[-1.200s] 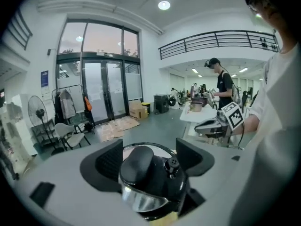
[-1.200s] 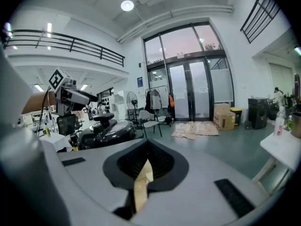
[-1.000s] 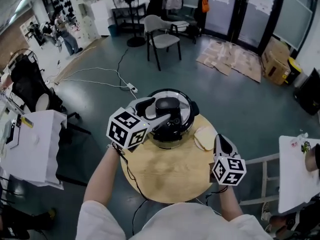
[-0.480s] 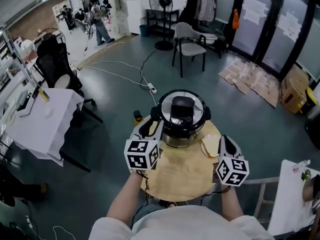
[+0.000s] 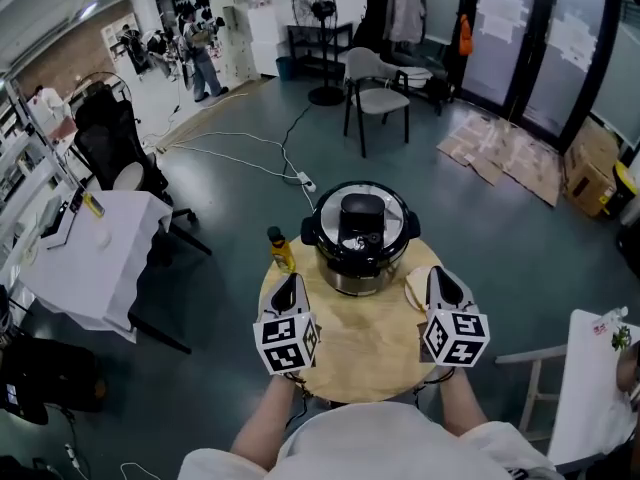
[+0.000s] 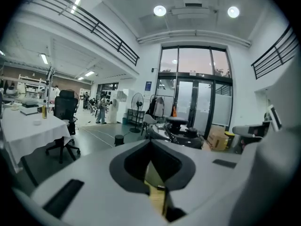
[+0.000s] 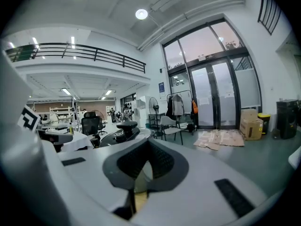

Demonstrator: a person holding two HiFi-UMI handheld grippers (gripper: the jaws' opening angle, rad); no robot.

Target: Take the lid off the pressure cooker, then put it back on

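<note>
Sitting beyond left tongs [image 5: 289,286], right tongs [image 5: 438,278], pressure cooker [image 5: 360,236], seemingly apart.

My head camera looks steeply down on the round desk [image 5: 350,360] from above. Cameras on the left gripper [image 5: 289,288] and right gripper [image 5: 438,280] sit low behind their jaws, facing nearly level — all three share the cooker [image 5: 360,236].

Workshop hall: mezzanine railing [image 7: 94,53], office chair [image 5: 105,140], glass doors [image 5: 520,48].
</note>
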